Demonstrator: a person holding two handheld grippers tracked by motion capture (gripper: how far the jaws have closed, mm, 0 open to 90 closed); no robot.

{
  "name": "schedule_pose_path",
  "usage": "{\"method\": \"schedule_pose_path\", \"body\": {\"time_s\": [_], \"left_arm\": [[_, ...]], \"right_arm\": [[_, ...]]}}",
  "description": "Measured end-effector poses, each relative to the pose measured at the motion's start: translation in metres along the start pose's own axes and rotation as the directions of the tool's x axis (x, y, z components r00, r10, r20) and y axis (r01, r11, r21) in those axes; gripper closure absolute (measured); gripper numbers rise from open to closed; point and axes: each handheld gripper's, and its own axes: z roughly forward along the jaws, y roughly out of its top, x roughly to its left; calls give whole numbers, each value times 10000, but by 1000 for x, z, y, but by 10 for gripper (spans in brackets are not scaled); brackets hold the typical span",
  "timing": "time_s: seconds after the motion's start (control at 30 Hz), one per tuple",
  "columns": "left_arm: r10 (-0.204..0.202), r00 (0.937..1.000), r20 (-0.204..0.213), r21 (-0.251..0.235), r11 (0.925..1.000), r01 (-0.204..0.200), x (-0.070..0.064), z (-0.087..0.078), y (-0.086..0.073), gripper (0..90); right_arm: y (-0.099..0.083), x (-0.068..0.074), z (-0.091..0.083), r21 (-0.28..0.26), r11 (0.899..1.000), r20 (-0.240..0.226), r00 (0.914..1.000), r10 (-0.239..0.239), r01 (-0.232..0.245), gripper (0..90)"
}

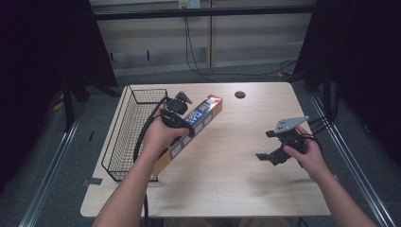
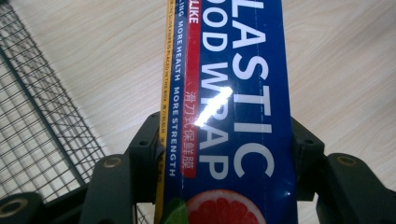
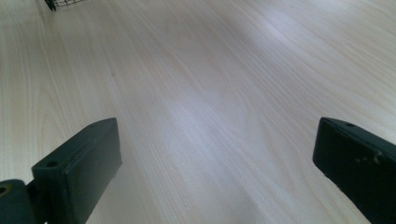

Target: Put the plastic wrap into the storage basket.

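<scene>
Left gripper [image 2: 224, 163] clamps the plastic wrap box [image 2: 233, 93]; right gripper [image 1: 272, 145] gapes wide, empty.

1. The left forearm enters from the bottom of the high view and reaches forward; the left hand [image 1: 158, 135] grips the left hand-held gripper [image 1: 176, 109].
2. In the left gripper view, that hand-held gripper's [image 2: 224, 154] jaws are clamped on either side of a plastic wrap box [image 2: 233, 93].
3. The right forearm comes in from the lower right; the right hand [image 1: 309, 156] holds the right hand-held gripper [image 1: 265, 144] above the desk [image 1: 227, 179].
4. Its jaws stand wide apart, with nothing between them.
</scene>
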Motion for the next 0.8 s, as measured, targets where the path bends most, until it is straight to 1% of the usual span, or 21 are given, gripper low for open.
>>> {"method": "schedule_pose_path", "body": {"time_s": [0.03,0.1,0.13,0.17,0.2,0.23,0.27,0.3,0.33,0.37,0.4,0.43,0.47,0.5,0.53,0.57,0.6,0.63,0.73,0.8], "left_arm": [[15,10000,-28,-25,10000,-15,1,-1,0,434],[-47,9997,-249,-101,9999,44,2,-3,-1,434],[-115,9995,-286,-54,9999,114,4,-3,-2,434],[-236,9994,-257,-64,9997,234,5,-4,-2,434],[-380,9988,-319,-110,9992,377,6,-4,-3,434],[-358,9986,-390,-57,9993,356,6,-5,-4,434],[-432,9981,-432,-69,9991,430,7,-6,-4,434],[-405,9983,-421,52,9992,408,9,-7,-5,434],[-554,9975,-438,-62,9985,552,10,-7,-6,434],[-529,9976,-455,-5,9986,529,11,-8,-6,434],[-649,9966,-509,-32,9979,648,11,-9,-6,434],[-556,9971,-522,-43,9985,554,14,-10,-6,434],[-556,9971,-522,-43,9985,554,14,-10,-6,434],[-730,9960,-509,-91,9973,726,13,-11,-6,434],[-814,9953,-520,-117,9967,809,14,-12,-7,434],[-814,9953,-520,-117,9967,809,14,-12,-7,434],[-544,9968,-581,-50,9985,543,17,-13,-6,434],[-832,9950,-561,-136,9965,825,16,-13,-7,434],[-979,9935,-584,-154,9951,972,19,-14,-8,434],[-1070,9919,-683,-159,9942,1061,20,-15,-9,434]], "right_arm": [[0,0,0,-15,10000,21,10000,-1,1,13],[0,1,0,-28,10000,27,10000,-10,10,12],[0,0,0,-109,9999,18,10000,4,-4,12],[0,0,0,-109,9999,18,10000,4,-4,12],[-1,0,1,-121,9999,59,10000,-7,7,12],[-1,0,1,-155,9999,83,10000,16,-15,12],[-1,0,1,-155,9999,83,10000,16,-15,12],[-2,-1,1,-168,9999,65,10000,24,-23,12],[-2,-1,1,-178,9998,71,10000,27,-26,10],[-2,-2,1,-190,9998,93,9999,40,-38,10],[-3,-2,1,-199,9998,89,9999,73,-72,10],[-3,-3,0,-261,9996,105,9999,82,-79,10],[-3,-3,0,-278,9996,108,9999,86,-83,10],[-3,-3,0,-278,9996,108,9999,86,-83,10],[-3,-3,-1,-299,9995,112,9998,133,-130,9],[-3,-3,-1,-299,9995,112,9998,133,-130,9],[-3,-3,0,-306,9995,119,9999,100,-96,9],[-3,-3,0,-283,9996,185,9998,24,-19,9],[-4,-2,0,-278,9996,132,9999,33,-29,7],[-4,-2,0,-292,9996,167,9999,21,-16,7]]}}
